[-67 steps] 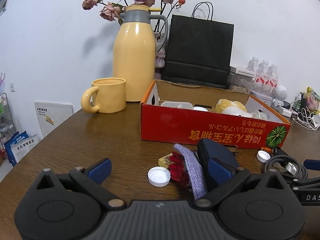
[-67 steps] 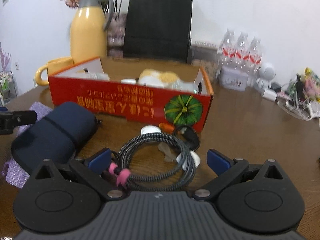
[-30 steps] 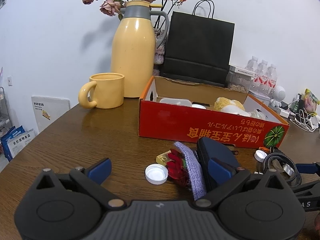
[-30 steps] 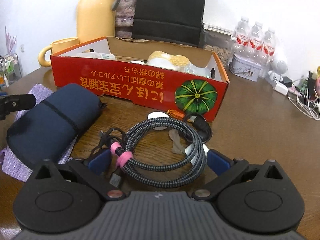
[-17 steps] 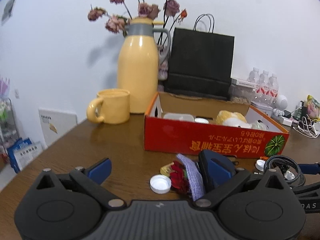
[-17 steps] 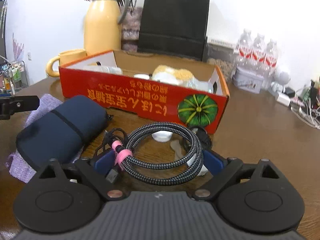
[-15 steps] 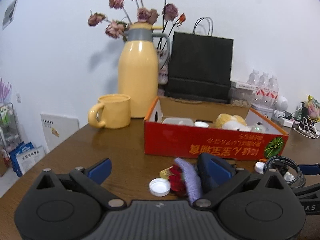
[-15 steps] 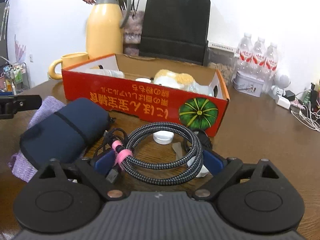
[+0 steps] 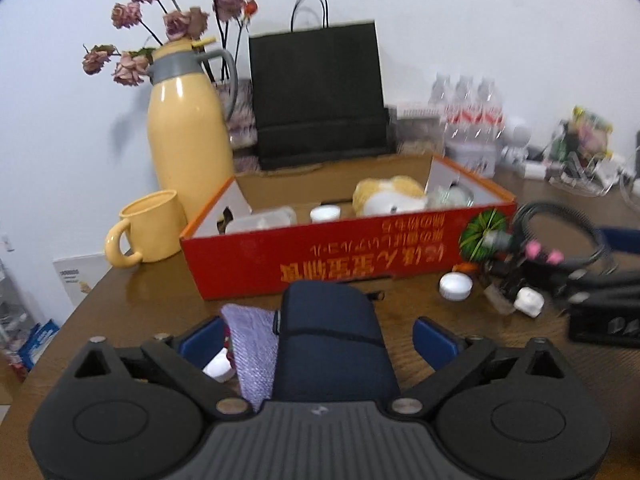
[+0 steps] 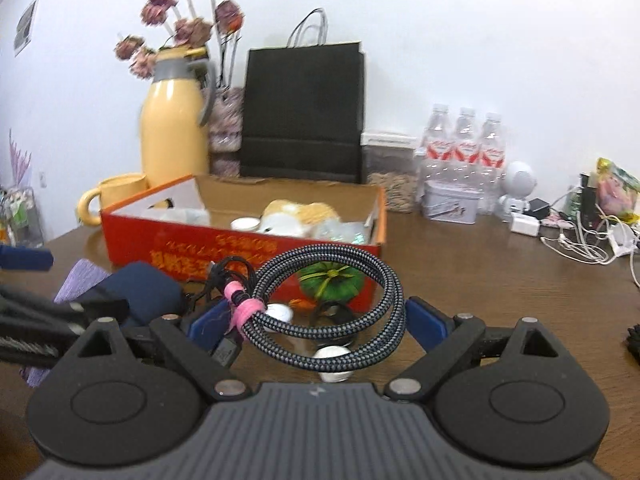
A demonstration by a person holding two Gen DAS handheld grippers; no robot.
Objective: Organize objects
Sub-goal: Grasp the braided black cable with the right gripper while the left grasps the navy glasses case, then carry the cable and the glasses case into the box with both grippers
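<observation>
Brown wood desk (image 10: 500, 280), white wall (image 10: 480, 40) behind.

- **Left gripper** (image 9: 318, 336): jaws wide but closing. Navy pouch (image 9: 328, 340) and purple cloth (image 9: 252, 344) lie between them on the desk. The pad at 3 o'clock is clear of the pouch.
- **Right gripper** (image 10: 316, 324): jaws spread wide, pinching the coiled braided cable (image 10: 360, 272). The coil is off the desk.
- **Red cardboard box** (image 9: 320, 256): at 12 o'clock from both grippers, open top, with a plush toy and small white items inside.
- **White cap** (image 9: 455, 286): on the desk at the box's front corner, 2 o'clock from the pouch.
- **Back row, left wrist view:** yellow mug (image 9: 152, 228) at 10 o'clock, yellow jug (image 9: 188, 140) at 11, black paper bag (image 9: 320, 92) at 12.
- **Far right, right wrist view:** water bottles (image 10: 464, 140) at 1 o'clock, tangle of white chargers at 3.
</observation>
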